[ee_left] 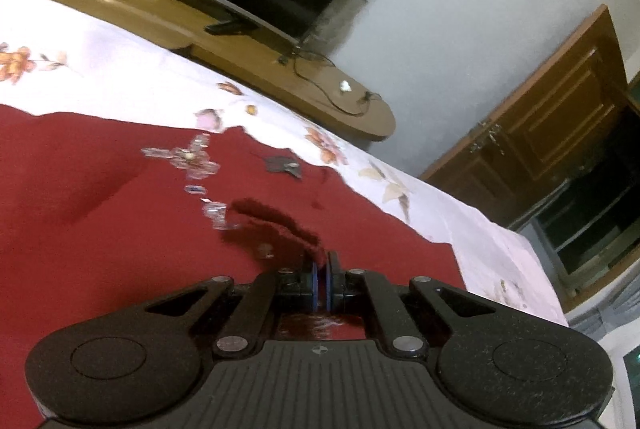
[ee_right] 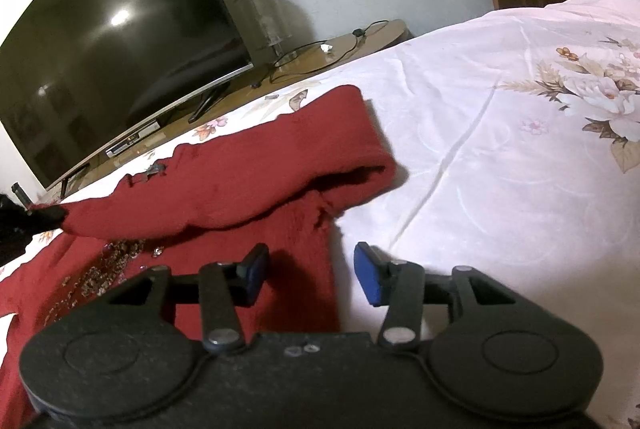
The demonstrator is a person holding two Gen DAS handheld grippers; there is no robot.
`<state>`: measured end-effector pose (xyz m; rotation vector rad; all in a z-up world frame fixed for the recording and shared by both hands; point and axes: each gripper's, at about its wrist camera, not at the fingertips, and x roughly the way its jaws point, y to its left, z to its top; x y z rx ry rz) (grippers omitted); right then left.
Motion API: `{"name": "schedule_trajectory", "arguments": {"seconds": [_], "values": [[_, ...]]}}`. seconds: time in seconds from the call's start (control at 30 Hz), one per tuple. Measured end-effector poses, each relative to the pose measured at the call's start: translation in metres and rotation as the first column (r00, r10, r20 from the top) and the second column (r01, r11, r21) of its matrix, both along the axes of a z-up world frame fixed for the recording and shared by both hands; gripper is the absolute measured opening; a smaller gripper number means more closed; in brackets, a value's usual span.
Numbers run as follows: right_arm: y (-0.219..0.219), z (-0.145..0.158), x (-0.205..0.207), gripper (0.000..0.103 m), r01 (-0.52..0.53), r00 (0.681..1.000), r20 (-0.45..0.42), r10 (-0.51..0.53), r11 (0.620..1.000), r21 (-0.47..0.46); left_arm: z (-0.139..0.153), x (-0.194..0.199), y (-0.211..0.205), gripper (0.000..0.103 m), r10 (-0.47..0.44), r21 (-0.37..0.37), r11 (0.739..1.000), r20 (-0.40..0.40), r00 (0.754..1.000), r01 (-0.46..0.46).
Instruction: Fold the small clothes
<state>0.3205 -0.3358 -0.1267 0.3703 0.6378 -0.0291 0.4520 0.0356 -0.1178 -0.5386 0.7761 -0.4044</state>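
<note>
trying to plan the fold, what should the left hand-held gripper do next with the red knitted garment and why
Probably carry the pinched fabric across toward the middle. The left hand-held gripper is shut on a raised ridge of the red knitted garment, which lies on the white floral bedsheet, while the right hand-held gripper is open, straddling the garment's edge.

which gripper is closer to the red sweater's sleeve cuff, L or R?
Right. The right gripper is open over the red sweater side edge just below the sleeve cuff. The left gripper is shut on a sweater fold by the beadwork, farther away.
</note>
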Motion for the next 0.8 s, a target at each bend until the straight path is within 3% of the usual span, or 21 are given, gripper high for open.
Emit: {"name": "schedule_trajectory", "arguments": {"seconds": [0.43, 0.67, 0.73, 0.8], "values": [[-0.013, 0.010, 0.014, 0.047, 0.063, 0.998, 0.030, -0.063, 0.998, 0.009, -0.023, -0.011, 0.056, 0.003, 0.093, 0.008, 0.996, -0.031, 0.995, -0.092], [-0.010, 0.010, 0.033, 0.047, -0.006, 1.000, 0.026, 0.006, 1.000, -0.007, -0.022, -0.016, 0.080, 0.003, 0.093, 0.002, 0.996, 0.012, 0.996, -0.093], [-0.007, 0.006, 0.038, 0.045, -0.011, 1.000, 0.002, 0.011, 1.000, -0.025, -0.027, -0.018, 0.078, 0.003, 0.092, 0.046, 0.995, 0.027, 0.995, -0.094], [-0.005, 0.000, 0.040, 0.045, -0.005, 1.000, -0.026, 0.004, 0.999, -0.039, -0.041, -0.016, 0.078, 0.003, 0.099, 0.097, 0.991, -0.018, 0.995, -0.097]]}}
